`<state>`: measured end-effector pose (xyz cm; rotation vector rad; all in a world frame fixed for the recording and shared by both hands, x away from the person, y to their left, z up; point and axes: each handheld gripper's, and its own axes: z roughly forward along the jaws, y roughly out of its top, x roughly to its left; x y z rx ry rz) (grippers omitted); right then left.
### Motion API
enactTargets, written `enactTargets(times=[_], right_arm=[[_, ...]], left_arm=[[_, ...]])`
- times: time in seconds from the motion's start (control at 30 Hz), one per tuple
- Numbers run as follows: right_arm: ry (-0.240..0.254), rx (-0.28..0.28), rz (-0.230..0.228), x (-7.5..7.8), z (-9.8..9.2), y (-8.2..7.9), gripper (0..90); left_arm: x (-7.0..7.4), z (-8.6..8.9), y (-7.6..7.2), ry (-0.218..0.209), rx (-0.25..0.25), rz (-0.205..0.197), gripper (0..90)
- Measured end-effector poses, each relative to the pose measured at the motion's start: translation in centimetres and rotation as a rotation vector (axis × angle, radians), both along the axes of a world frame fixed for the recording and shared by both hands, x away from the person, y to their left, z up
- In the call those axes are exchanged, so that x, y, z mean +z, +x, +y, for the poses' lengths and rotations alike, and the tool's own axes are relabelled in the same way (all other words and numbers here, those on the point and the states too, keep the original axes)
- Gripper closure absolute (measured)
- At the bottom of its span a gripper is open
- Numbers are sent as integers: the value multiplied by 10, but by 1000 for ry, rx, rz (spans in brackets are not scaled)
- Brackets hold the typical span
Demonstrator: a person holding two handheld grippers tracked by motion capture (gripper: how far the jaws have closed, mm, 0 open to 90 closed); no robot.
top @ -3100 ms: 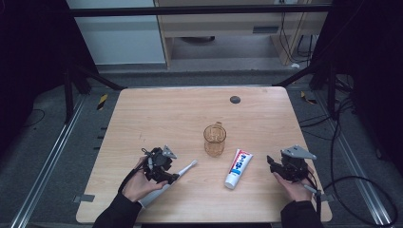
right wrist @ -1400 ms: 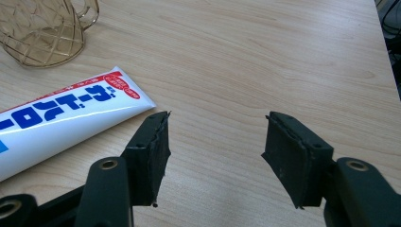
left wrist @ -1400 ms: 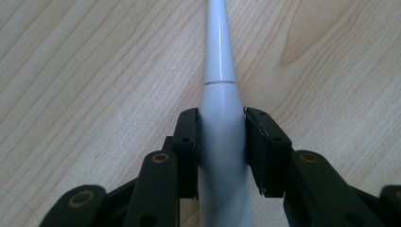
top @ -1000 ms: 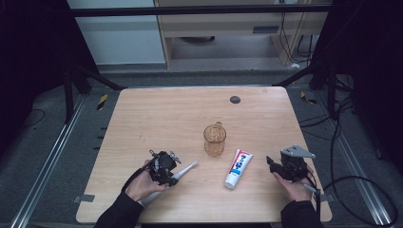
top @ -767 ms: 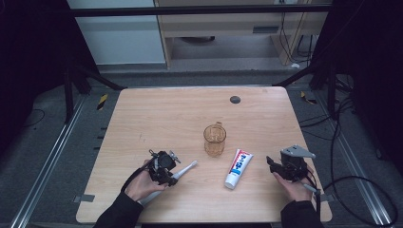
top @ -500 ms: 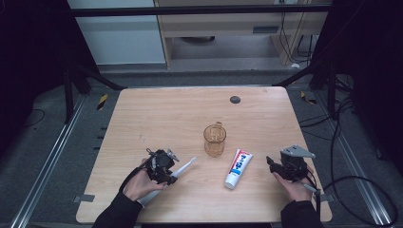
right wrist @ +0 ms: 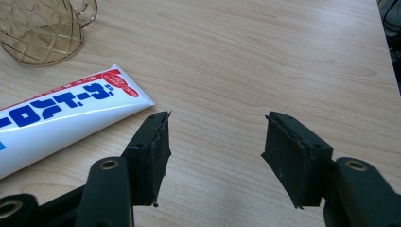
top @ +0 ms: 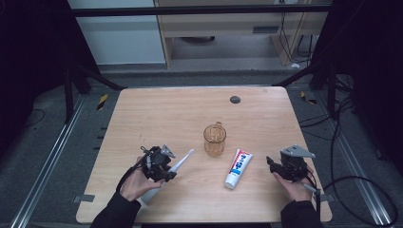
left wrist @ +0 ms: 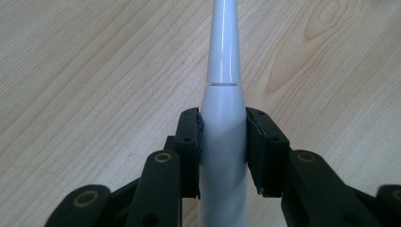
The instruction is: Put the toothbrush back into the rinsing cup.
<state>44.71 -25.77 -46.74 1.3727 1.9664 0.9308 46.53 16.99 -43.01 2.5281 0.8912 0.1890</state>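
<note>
**Toothbrush clamped in left gripper, right gripper idle beside tube**

Toothbrush point(left wrist: 222, 142) is seen pinched between the two black pads of the left gripper point(left wrist: 222, 151); the pads press on both flanks of the thick white handle, just below the seam where the slimmer neck begins; the neck runs away from the jaws over the wooden table point(left wrist: 85, 71). From the high view the left gripper point(top: 159, 164) is found near the front left part of the table point(top: 180, 109), carried in the person's left hand point(top: 135, 183); the white toothbrush point(top: 182, 159) is seen slanting up and to the right, its head end pointed toward the cup point(top: 214, 140); whether its rear end touches the table cannot be told.

An amber, see-through cup with a handle is stood near the middle of the table; a white toothpaste tube point(top: 238, 167) with blue and red print is laid flat just to its front right, apart from it. The right gripper point(top: 285, 166) is held near the front right edge, close to the tube but clear of it; in the right gripper view its jaws are shown spread wide with nothing between them, the tube point(right wrist: 61, 123) lying to their left and the cup point(right wrist: 42, 28) beyond it.
</note>
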Motion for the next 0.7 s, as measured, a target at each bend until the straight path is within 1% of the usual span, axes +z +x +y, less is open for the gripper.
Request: enactTargets(times=[0.1, 0.13, 0.2, 0.3, 0.33, 0.37, 0.4, 0.43, 0.5, 0.6, 0.63, 0.67, 0.7], right_arm=[[-3, 2, -2, 0, 0, 0, 409], [-3, 2, -2, 0, 0, 0, 409], [-2, 1, -1, 0, 0, 0, 409], [1, -4, 0, 0, 0, 0, 409], [1, -4, 0, 0, 0, 0, 409], [1, -6, -3, 1, 0, -1, 409], [2, -7, -4, 1, 0, -1, 409], [2, -8, -6, 1, -1, -1, 409], [1, -10, -9, 1, -1, -1, 407], [3, -12, -12, 1, 0, -1, 404], [3, -12, -12, 1, 0, -1, 404], [4, -12, -16, 1, 0, -1, 400], [3, -13, -18, 1, -1, -1, 397]], left_arm=[[6, 3, -1, -17, 10, -17, 675], [6, 3, -1, -17, 10, -17, 675], [11, 5, -2, -36, 21, -39, 675], [16, 8, -3, -58, 29, -57, 674], [16, 8, -3, -58, 29, -57, 675], [19, 9, -3, -69, 39, -78, 675], [19, 9, -3, -69, 39, -78, 675], [23, 11, -3, -79, 48, -104, 674], [28, 12, -3, -96, 61, -131, 674], [35, 14, -1, -140, 82, -179, 674], [35, 14, -1, -140, 82, -179, 674], [41, 15, 1, -153, 90, -214, 674], [43, 15, 2, -166, 97, -230, 674]])
